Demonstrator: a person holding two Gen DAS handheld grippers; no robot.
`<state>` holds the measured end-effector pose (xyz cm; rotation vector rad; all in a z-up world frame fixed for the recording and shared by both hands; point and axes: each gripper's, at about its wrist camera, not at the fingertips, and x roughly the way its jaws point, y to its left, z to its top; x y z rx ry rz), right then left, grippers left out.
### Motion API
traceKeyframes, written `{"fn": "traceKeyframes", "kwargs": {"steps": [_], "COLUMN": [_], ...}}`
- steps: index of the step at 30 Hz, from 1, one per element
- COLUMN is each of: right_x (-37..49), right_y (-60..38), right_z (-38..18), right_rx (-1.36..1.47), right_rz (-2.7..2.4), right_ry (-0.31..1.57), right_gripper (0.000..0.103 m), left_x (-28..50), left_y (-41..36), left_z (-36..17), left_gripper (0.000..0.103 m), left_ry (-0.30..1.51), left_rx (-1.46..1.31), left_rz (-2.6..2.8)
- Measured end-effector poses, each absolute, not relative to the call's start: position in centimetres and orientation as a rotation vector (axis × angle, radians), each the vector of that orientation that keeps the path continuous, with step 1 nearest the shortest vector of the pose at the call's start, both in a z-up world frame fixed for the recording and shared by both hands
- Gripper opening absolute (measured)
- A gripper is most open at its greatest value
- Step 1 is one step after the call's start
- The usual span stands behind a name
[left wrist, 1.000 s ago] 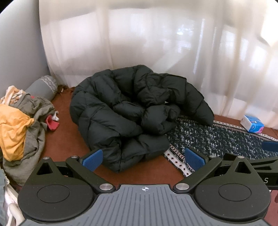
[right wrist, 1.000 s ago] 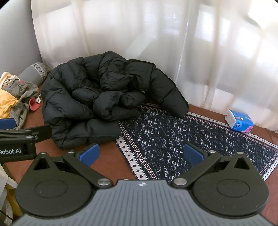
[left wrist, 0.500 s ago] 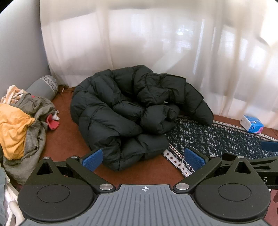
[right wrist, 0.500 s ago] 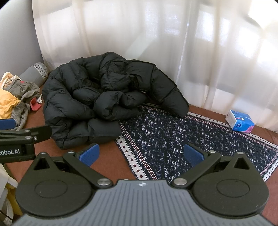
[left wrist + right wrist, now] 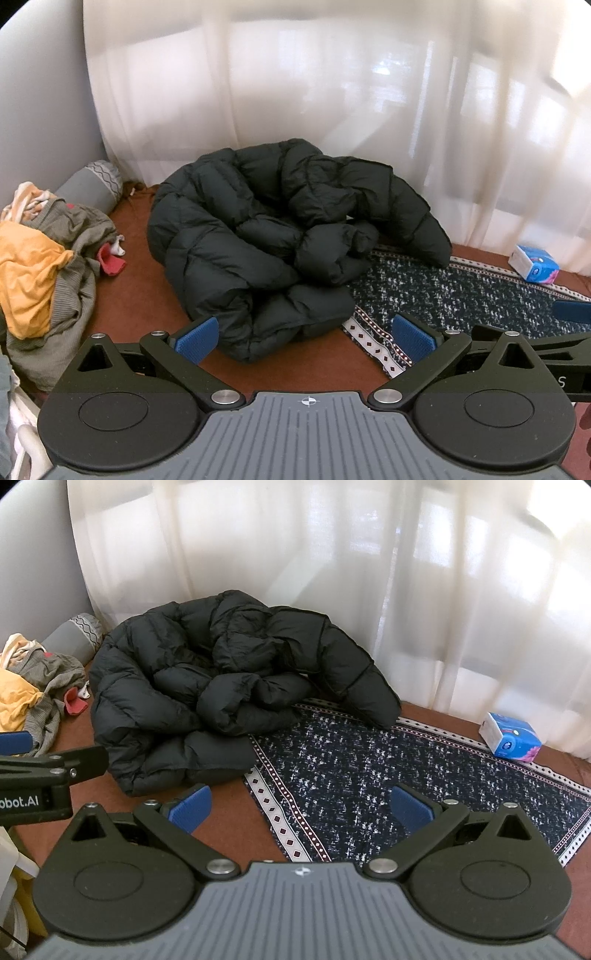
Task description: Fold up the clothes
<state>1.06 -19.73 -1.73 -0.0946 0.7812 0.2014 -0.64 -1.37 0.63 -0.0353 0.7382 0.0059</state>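
Both grippers wide, empty: left gripper (image 5: 304, 338), right gripper (image 5: 301, 808). Black jacket (image 5: 280, 236) crumpled at 12 o'clock, partly on rug (image 5: 388, 775). Clothes pile (image 5: 40, 266) at 9.

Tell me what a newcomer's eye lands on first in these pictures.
A big black puffer jacket lies bunched on the brown floor before the white curtain, partly over a dark patterned rug. At far left sits a heap of yellow and grey clothes; at far right, a blue tissue pack.

One black puffer jacket (image 5: 280, 236), one patterned rug (image 5: 406, 775), one tissue pack (image 5: 511, 736), one clothes pile (image 5: 40, 266), one grey bolster (image 5: 92, 182).
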Motion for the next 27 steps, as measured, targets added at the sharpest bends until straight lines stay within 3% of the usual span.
{"fn": "traceKeyframes", "kwargs": {"steps": [27], "right_x": [2.2], "right_y": [-21.2], "right_z": [-2.2], "right_rx": [-0.101], "right_rz": [0.252], "right_ry": [0.794], "right_gripper": [0.103], "left_x": [-0.3], "left_y": [-3.2], "left_z": [0.4], "left_gripper": [0.103], "left_ry": [0.758], "left_rx": [-0.051], "left_rz": [0.042]}}
